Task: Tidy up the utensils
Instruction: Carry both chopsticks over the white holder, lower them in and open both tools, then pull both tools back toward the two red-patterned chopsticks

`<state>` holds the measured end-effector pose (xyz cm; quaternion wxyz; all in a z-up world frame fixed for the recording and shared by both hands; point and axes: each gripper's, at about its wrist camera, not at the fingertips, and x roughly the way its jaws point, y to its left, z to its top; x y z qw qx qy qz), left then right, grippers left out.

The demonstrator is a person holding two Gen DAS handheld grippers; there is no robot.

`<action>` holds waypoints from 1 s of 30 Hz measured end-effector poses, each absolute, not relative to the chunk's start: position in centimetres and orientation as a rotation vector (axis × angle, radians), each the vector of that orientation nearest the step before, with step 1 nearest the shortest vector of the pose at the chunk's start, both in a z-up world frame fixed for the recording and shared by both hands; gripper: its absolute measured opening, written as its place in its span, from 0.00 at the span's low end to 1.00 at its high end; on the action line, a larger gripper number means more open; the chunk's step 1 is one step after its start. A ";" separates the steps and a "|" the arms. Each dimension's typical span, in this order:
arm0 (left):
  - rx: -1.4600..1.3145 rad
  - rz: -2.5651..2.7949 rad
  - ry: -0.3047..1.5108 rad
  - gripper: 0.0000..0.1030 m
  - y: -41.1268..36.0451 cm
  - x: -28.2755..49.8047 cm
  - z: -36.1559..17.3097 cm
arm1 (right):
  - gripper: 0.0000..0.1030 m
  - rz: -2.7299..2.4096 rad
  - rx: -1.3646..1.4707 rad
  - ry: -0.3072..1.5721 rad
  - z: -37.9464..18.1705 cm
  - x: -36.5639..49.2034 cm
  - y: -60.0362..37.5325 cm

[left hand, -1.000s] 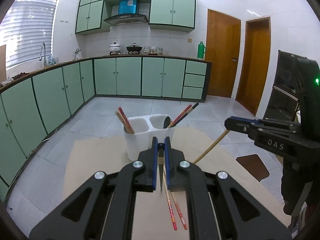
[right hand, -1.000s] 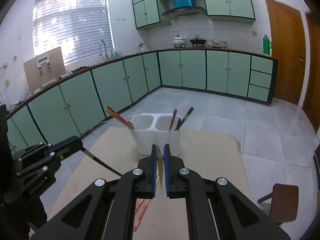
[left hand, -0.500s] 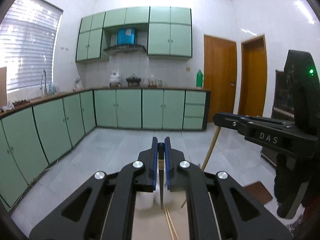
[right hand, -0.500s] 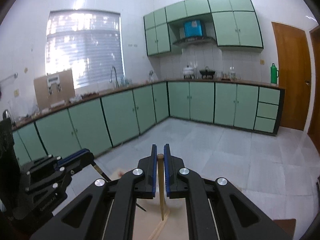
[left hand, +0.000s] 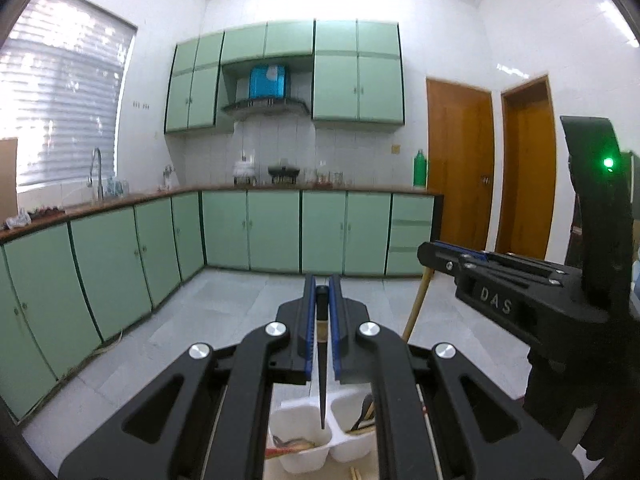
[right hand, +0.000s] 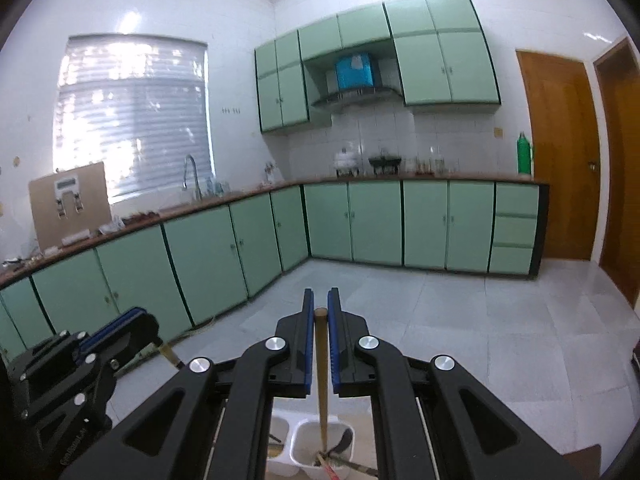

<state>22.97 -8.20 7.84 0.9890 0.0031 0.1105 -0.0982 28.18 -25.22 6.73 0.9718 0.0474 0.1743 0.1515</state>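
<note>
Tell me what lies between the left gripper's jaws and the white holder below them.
In the left wrist view, only the black chopstick clamped in the left gripper spans that stretch; its tip hangs over the white holder, near the divider between its two compartments.

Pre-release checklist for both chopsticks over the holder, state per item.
1. Left gripper shut on dark chopstick: ok.
2. Right gripper shut on wooden chopstick: ok.
3. Dark tip over white holder: ok; which compartment: cannot tell, it sits near the divider.
4. Wooden tip inside the holder's right compartment: ok.
5. Both chopsticks near vertical: ok.
6. Grippers apart from each other: ok.
</note>
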 end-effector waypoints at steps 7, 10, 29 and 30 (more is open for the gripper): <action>0.002 -0.193 0.284 0.16 -6.8 23.5 6.1 | 0.27 0.293 0.064 0.396 5.0 27.6 -25.7; 0.007 -0.192 0.265 0.22 -6.4 22.3 6.7 | 0.33 0.282 0.070 0.391 5.1 26.4 -26.9; -0.083 -0.136 0.452 0.66 -2.1 10.2 -3.7 | 0.74 0.246 0.149 0.437 -4.3 12.0 -30.1; -0.079 -0.135 0.475 0.67 -2.0 9.9 -4.8 | 0.77 0.238 0.152 0.458 -5.6 11.4 -30.0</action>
